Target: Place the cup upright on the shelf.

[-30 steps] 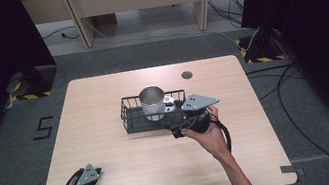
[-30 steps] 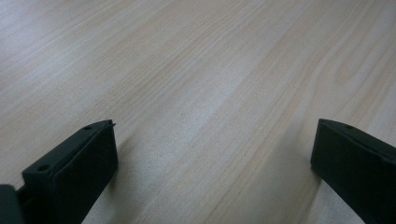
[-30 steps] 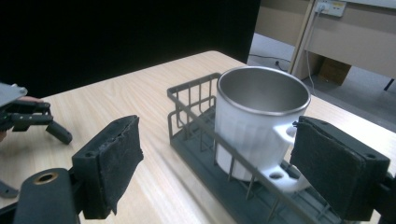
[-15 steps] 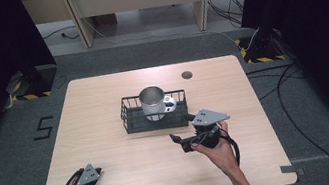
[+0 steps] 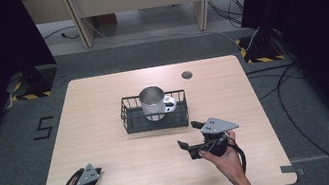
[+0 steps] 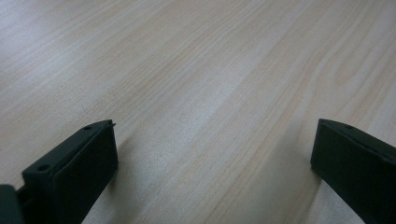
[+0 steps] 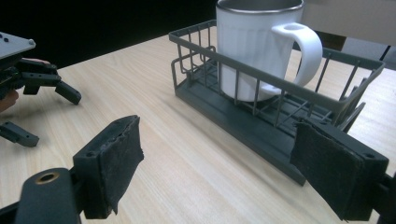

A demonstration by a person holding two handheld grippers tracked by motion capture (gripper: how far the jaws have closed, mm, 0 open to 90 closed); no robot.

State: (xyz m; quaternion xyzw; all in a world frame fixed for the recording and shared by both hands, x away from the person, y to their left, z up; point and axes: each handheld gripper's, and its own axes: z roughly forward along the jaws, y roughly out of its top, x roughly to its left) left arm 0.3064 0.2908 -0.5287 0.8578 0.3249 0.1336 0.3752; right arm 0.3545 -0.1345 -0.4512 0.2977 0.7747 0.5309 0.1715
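A white mug with a metal rim (image 5: 154, 102) stands upright in a dark wire basket (image 5: 130, 121) at the middle of the wooden table (image 5: 97, 98). In the right gripper view the mug (image 7: 254, 46) has its handle turned right, inside the basket (image 7: 261, 121). My right gripper (image 5: 189, 136) hovers open and empty in front of the basket's right end, a short gap away; its jaws (image 7: 219, 172) stand wide apart. My left gripper (image 5: 106, 183) rests open near the front left edge, with bare wood between its jaws (image 6: 212, 154). It also appears far left as the left gripper (image 7: 46, 116).
A round dark cable grommet (image 5: 187, 74) sits in the table behind the basket. Bare wood lies between the two grippers and to the left of the basket. Table edges are close to the left gripper. Cables run on the floor at the right.
My right gripper has drawn back from the basket's right end toward the front of the table, open and empty. The mug, basket and left gripper have stayed put.
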